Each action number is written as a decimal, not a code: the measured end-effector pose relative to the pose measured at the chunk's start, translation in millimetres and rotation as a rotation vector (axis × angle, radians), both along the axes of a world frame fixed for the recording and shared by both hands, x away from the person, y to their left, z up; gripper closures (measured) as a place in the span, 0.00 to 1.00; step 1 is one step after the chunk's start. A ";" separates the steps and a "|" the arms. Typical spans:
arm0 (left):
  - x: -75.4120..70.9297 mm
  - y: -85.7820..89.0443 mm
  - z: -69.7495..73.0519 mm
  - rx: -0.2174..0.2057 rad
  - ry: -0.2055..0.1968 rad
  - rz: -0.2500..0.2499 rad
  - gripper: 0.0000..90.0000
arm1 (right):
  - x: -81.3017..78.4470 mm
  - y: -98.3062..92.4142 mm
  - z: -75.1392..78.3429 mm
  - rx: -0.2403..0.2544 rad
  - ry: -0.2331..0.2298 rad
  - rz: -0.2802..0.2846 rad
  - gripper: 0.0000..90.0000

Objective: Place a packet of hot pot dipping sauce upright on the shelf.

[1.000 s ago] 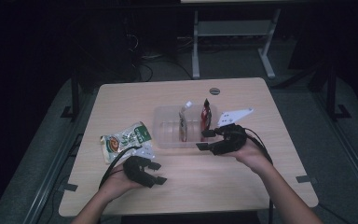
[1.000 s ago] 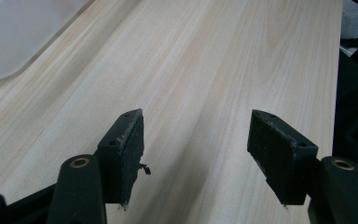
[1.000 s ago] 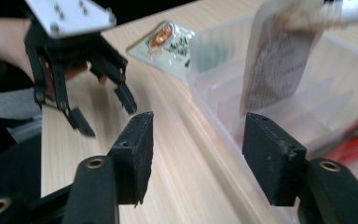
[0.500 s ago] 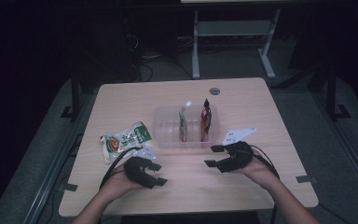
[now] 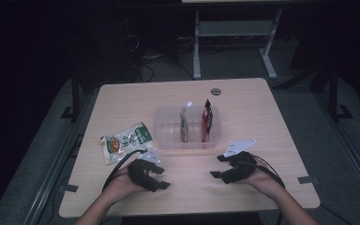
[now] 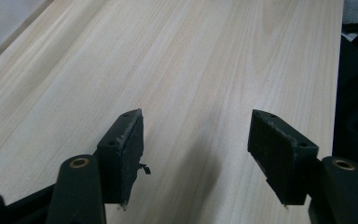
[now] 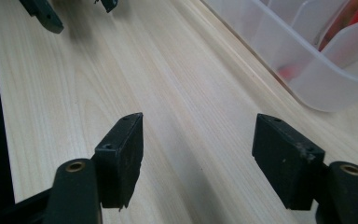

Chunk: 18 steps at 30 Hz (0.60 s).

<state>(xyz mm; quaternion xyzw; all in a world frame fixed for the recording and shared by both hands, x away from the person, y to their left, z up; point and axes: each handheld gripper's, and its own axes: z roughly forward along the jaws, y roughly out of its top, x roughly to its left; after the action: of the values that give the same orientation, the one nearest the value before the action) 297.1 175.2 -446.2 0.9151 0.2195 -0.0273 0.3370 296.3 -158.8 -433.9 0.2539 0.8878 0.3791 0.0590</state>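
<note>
**Both grippers released and resting low near the front edge of the table**

The left gripper sits close to the table's front edge, toward the left, its jaws spread wide with nothing between them; in the left gripper view only bare pale wood lies in the gap. The right gripper is also near the front edge, right of the middle, jaws likewise parted and empty (its grey three-cornered plate points toward the bin). In the right gripper view the wood grain runs between the jaws, and the clear plastic bin shows at the upper right.

The clear plastic bin stands at the middle of the table, just beyond both grippers. A pale packet and a red packet stand upright inside it, side by side. A green-and-white snack bag lies flat on the table left of the bin, apart from it and just beyond the left gripper. A small dark round disc is set in the tabletop near the far edge.
</note>
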 end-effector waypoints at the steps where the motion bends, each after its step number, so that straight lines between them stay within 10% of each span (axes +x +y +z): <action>1: 0.5 0.8 0.5 0.003 0.002 0.004 0.40 | 0.3 0.5 -0.6 -0.001 0.003 0.002 0.36; 8: 9.8 16.5 11.3 -0.005 -0.017 0.067 0.48 | 1.1 2.0 -2.6 0.005 0.009 -0.008 0.32; 18: 39.0 54.4 33.3 0.009 -0.060 0.218 0.87 | 0.9 4.1 -4.8 -0.012 0.004 -0.006 0.30</action>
<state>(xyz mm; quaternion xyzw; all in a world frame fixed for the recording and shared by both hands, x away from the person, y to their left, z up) 336.1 229.6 -412.9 0.8877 0.3077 0.0378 0.3404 297.2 -154.7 -438.7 0.2569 0.8895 0.3730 0.0600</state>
